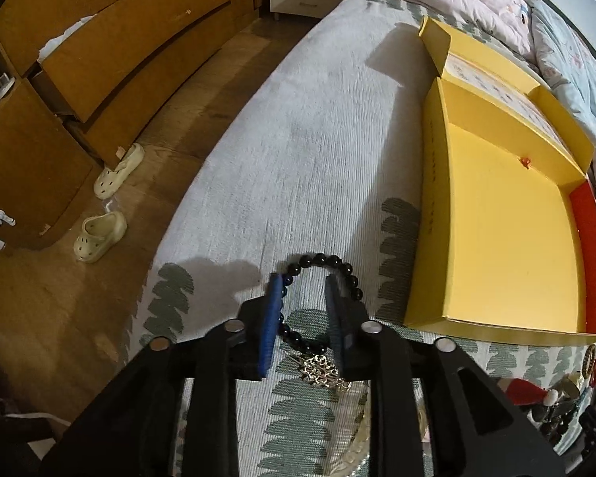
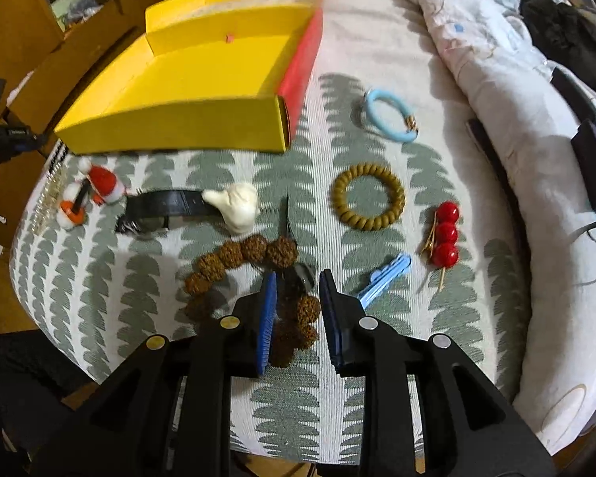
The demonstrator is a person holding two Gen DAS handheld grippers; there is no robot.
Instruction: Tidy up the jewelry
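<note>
My left gripper [image 1: 302, 284] is open over the bedspread, its fingers straddling a black bead bracelet [image 1: 322, 262]; a gold filigree piece [image 1: 322, 371] lies below between them. An open yellow box [image 1: 512, 238] with a red edge sits to the right. My right gripper [image 2: 298, 280] is open above a brown rough-bead bracelet [image 2: 242, 254], whose near beads lie between the fingers. The yellow box also shows in the right wrist view [image 2: 186, 119] at far left. Around lie an olive ring bracelet [image 2: 367, 196], a light blue bangle [image 2: 389, 115], a red berry pick [image 2: 446, 234] and a blue hair clip [image 2: 385, 278].
A Santa-hat ornament [image 2: 99, 187], a black strap [image 2: 167, 204] and a white figurine [image 2: 236, 204] lie near the box. A rumpled quilt [image 2: 496, 59] borders the right. Left of the bed is wooden floor with two slippers [image 1: 107, 206] and wooden drawers [image 1: 111, 51].
</note>
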